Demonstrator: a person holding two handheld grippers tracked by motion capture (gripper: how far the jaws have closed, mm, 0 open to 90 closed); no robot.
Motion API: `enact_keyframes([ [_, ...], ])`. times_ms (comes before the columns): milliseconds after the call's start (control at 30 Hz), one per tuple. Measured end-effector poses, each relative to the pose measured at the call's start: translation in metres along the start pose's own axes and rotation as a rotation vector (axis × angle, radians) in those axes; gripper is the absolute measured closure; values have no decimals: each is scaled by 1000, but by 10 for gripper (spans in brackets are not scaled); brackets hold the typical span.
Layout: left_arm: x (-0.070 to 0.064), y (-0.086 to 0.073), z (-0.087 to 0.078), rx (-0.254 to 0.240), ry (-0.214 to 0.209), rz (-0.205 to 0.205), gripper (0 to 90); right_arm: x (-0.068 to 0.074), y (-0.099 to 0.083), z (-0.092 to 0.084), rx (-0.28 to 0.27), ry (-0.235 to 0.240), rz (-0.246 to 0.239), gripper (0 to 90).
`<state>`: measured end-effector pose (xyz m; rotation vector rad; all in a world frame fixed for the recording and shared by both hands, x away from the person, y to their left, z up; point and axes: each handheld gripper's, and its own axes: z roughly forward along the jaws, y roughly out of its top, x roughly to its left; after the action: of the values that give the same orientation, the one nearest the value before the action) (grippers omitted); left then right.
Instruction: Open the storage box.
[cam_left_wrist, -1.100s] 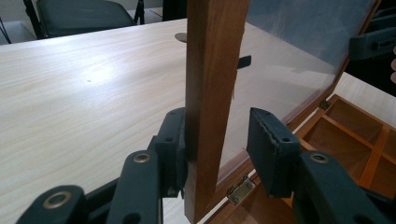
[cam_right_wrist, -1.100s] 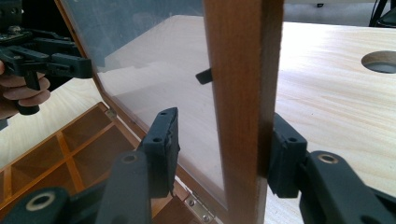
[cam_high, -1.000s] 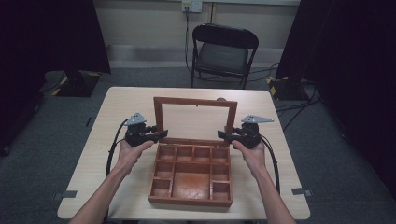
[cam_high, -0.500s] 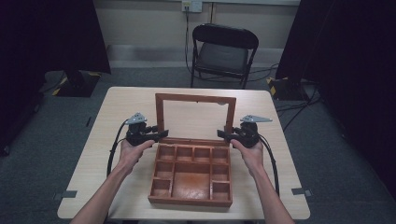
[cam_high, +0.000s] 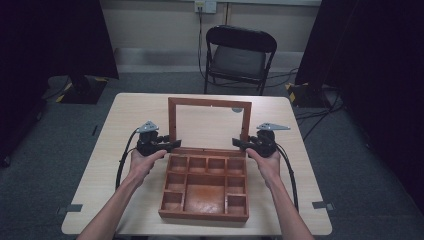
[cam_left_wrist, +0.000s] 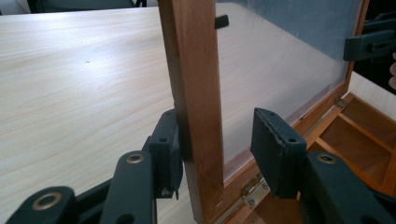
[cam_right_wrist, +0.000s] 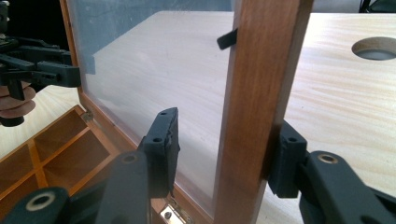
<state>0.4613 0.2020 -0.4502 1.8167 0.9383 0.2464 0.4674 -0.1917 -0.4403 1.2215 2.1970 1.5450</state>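
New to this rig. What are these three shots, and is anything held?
No robot: a person holds a two-jaw gripper in each hand. The wide picture is from a camera above the table; the two close ones ride on the grippers, looking along their black jaws. On the table sits a compartmented wooden box, its glass-paned lid upright. The left gripper and right gripper each straddle a side rail of the lid, one pad at the wood, the other apart: nothing clamped. The left jaws have just been opening.
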Motion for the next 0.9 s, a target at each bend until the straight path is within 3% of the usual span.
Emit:
enact_keyframes([
  [267,3,-2,4,1,4,-32,549,-2,-2,5,15,-13,15,480],
  [300,4,-2,5,0,-3,-51,548,-2,-2,6,17,-13,21,465],
  [400,5,-4,7,27,-9,-57,544,-2,-4,10,36,-28,17,428],
  [500,7,-5,10,35,-20,-89,522,-5,-6,14,52,-25,33,399],
  [667,9,-7,13,37,-26,-108,505,-7,-8,18,57,-27,52,373],
  [900,10,-8,16,54,-24,-104,471,-8,-10,21,66,-29,67,347],
])
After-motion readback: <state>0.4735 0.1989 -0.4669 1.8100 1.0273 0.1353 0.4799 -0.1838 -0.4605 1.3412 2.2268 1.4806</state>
